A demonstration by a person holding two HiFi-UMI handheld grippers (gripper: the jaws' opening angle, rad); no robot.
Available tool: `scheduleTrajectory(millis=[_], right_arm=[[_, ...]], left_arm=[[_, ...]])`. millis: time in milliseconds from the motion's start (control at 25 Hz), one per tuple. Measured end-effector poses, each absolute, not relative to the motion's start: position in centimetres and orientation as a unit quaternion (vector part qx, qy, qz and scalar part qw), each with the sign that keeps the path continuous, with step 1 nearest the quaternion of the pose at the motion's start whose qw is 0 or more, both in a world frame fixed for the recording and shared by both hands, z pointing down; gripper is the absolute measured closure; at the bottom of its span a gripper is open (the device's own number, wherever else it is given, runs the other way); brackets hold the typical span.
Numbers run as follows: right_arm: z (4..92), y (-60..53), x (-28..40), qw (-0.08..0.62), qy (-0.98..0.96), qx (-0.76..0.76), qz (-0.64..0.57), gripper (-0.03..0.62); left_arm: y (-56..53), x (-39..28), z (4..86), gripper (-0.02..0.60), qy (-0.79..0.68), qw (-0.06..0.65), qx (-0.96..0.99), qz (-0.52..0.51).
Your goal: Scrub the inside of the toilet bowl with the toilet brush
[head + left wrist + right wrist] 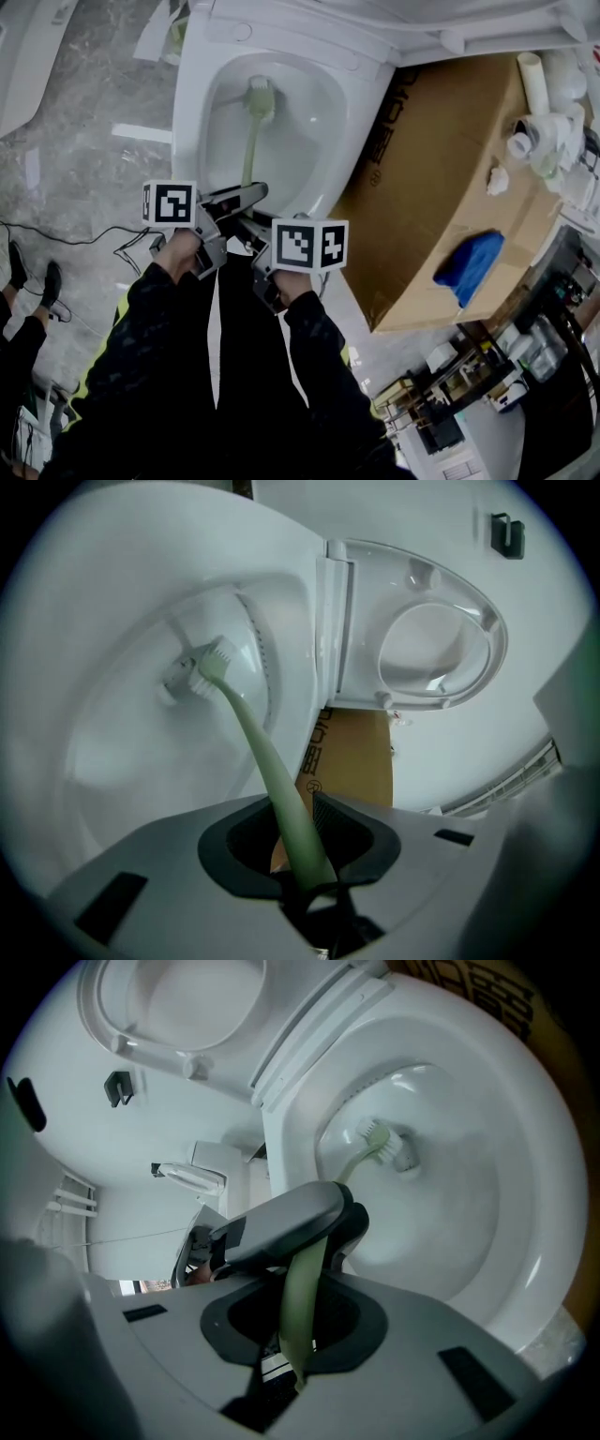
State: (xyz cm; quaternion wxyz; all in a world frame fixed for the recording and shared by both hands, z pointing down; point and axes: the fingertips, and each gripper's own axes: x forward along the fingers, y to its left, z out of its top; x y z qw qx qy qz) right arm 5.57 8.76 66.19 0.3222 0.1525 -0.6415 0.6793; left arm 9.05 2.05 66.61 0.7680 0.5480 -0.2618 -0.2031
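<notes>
The white toilet bowl stands open ahead of me. A pale green toilet brush reaches down into it, its white bristle head resting against the inner wall. In the left gripper view the handle runs from the jaws to the bristles. My left gripper is shut on the handle near its end. My right gripper is shut on the same handle just behind the left one, whose grey jaw shows ahead. The brush head sits deep in the bowl.
A large cardboard box stands against the toilet's right side, with a blue cloth on it. The seat and lid are raised. White pipe fittings and clutter fill the right. Cables and a person's feet lie left.
</notes>
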Motion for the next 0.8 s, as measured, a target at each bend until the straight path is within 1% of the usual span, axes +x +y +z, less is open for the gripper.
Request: scheduleTrajectory(millis=[80,200,240,320,480,800], right_arm=[[66.3,8.1,6.4,0.321,-0.643,0.163,0.676,0.537],[66.6,7.6,7.5,0.32,-0.64,0.176,0.675,0.537],[66.7,7.4,7.9,0.32,-0.639,0.182,0.675,0.537],[66.7,6.9,8.8,0.317,-0.638,0.196,0.674,0.539],[66.9,6.3,10.1,0.305,-0.634,0.214,0.677,0.54],[66.9,6.5,12.5,0.321,-0.617,0.223,0.683,0.54]], left_arm=[[1.2,10.0,66.3,0.482,-0.25,0.767,0.549,-0.219],[1.7,10.5,68.1,0.482,-0.272,0.771,0.551,-0.167],[1.6,10.9,68.3,0.482,-0.272,0.772,0.55,-0.165],[1.1,11.9,68.2,0.482,-0.262,0.775,0.548,-0.176],[0.7,13.4,68.4,0.482,-0.256,0.778,0.551,-0.161],[0.6,16.3,67.7,0.488,-0.215,0.789,0.546,-0.185]])
